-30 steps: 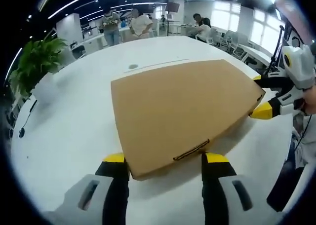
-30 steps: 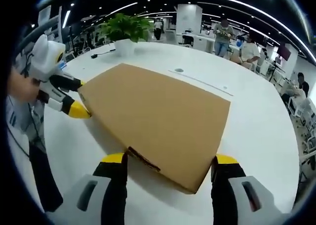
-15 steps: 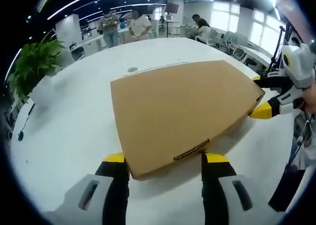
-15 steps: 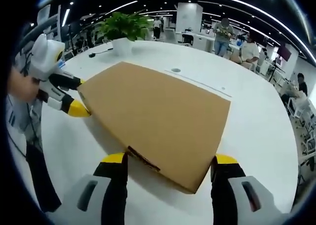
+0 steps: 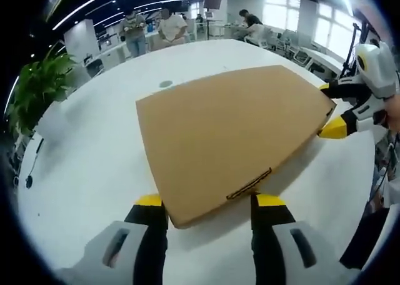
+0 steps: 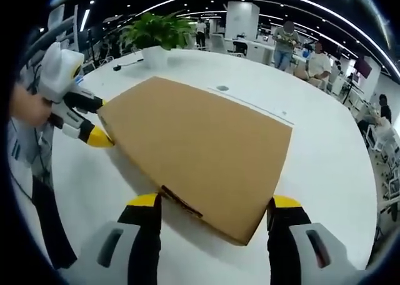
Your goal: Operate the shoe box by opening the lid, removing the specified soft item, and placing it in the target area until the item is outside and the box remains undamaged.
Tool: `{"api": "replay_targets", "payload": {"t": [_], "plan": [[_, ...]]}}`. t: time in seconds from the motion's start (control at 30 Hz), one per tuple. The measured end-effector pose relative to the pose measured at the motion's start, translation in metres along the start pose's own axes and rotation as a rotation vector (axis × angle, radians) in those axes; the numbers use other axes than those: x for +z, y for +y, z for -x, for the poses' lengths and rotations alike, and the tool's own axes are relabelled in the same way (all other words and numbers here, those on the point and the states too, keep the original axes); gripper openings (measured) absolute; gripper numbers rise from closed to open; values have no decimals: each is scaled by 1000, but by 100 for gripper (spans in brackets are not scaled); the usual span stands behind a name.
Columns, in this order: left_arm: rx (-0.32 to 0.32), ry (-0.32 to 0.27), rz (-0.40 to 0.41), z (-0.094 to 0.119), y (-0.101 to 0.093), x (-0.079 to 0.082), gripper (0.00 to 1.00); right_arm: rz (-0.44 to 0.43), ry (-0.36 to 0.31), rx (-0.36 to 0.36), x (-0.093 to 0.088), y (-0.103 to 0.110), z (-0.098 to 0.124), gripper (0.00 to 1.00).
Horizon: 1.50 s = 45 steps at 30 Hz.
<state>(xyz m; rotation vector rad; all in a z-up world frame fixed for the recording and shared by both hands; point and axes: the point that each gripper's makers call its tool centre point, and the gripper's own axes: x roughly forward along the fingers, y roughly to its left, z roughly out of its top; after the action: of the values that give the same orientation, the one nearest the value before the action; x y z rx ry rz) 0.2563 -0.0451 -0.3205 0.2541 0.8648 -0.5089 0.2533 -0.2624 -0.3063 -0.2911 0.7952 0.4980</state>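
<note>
Shoe box (image 5: 228, 132) (image 6: 200, 144) flat on white table (image 5: 94, 166) (image 6: 325, 154), brown lid shut; contents hidden. Left gripper (image 5: 209, 204) (image 6: 94, 125) at one corner of box, jaws spread wide either side of that corner; grip on lid edge cannot be told. Right gripper (image 6: 215, 207) (image 5: 331, 113) at opposite corner of box, jaws likewise wide apart, straddling it. Potted plant (image 5: 34, 88) (image 6: 156, 35) beyond box, well apart. People standing behind table.
</note>
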Motion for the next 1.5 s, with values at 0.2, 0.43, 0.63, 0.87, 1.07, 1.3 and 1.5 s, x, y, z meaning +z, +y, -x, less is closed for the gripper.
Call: {"api": "replay_targets", "payload": {"t": [0.2,0.43,0.63,0.87,1.07,1.3,1.5], "plan": [[-56,-31,58,7,3,2,52,-154,-14,92,7,0,12,69],[-116,-150,162,26,8,12,67,-169,-19,82,0,11,21,71],[-300,-314,313,56,-7,37,81,-275,-123,110,14,13,36,81],[-452,-414,587,86,-15,47,99,-340,-205,159,23,22,59,91],[-637,-395,780,107,-22,34,99,-322,-228,225,16,38,69,92],[-701,-508,1027,131,-7,34,99,-532,-304,383,20,65,87,94],[-751,-563,1126,142,-15,31,100,-816,-472,460,39,61,99,99]]}}
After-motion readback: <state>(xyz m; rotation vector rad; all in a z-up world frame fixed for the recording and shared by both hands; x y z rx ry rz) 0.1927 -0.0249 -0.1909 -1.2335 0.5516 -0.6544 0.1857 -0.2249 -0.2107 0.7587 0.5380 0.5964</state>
